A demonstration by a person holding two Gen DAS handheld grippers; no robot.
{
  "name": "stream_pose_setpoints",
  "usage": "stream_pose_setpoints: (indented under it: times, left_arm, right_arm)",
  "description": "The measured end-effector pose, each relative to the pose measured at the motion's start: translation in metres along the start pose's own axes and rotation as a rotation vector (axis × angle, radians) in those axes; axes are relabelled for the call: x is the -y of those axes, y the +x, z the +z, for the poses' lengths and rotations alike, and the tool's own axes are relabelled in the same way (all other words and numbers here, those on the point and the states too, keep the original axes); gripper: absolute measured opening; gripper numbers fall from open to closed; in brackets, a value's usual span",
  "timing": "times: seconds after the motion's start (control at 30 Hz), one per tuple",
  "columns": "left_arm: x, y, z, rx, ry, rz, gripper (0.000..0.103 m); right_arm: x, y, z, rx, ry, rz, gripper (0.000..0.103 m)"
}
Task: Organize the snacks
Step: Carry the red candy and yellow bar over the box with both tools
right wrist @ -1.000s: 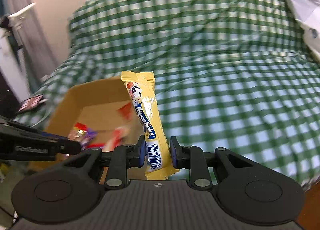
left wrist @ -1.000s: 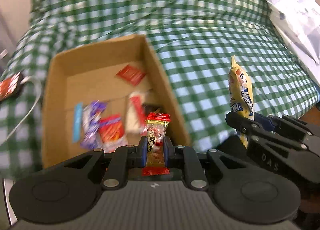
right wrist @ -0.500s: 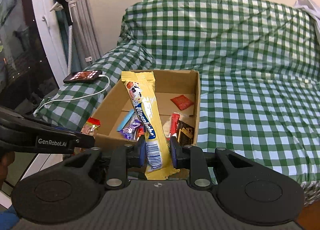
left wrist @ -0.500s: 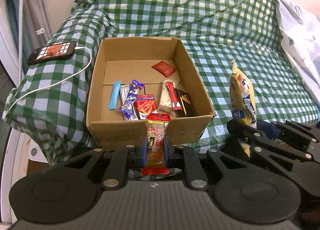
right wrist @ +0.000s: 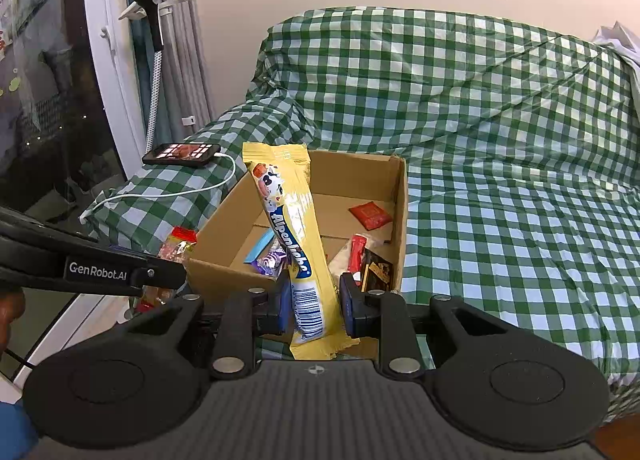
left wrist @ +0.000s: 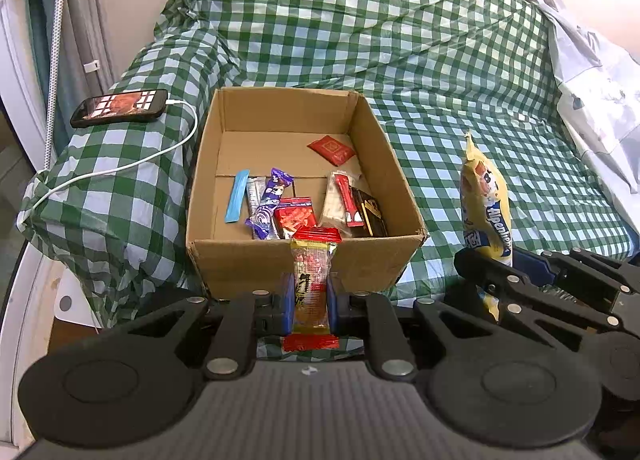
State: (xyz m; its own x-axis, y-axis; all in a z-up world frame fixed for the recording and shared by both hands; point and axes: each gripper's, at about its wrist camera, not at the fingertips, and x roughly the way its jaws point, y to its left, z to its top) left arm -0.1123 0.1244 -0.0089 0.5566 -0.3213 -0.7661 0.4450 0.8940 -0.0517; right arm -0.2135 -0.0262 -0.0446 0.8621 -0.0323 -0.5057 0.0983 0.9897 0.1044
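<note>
Left hand-held gripper (left wrist: 311,296) is clamped on a red-ended snack packet (left wrist: 312,284), right hand-held gripper (right wrist: 314,300) on a yellow Alpenliebe pack (right wrist: 292,244); both held upright, probably for dropping into the cardboard box (left wrist: 304,264) at 12 o'clock

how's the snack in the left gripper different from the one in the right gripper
The red-ended clear packet in the left gripper is short and see-through, while the yellow Alpenliebe pack in the right gripper is long and opaque. The red-ended clear packet stands straight; the yellow Alpenliebe pack leans left at its top. Both are pinched near their lower ends, in front of the cardboard box.
</note>
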Motion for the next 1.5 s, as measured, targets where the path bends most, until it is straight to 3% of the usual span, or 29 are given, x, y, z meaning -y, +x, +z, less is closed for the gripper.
stream_pose_setpoints:
  times: [0.73, 1.5]
  left_arm:
    - [-0.013, 0.03, 0.012, -0.049, -0.027, 0.013, 0.018]
    - [-0.05, 0.103, 0.103, -0.038, -0.07, 0.083, 0.018]
  right_arm:
    - [0.005, 0.031, -0.002, -0.093, -0.004, 0.012, 0.026]
    - [0.036, 0.121, 0.05, -0.135, 0.029, -0.022, 0.026]
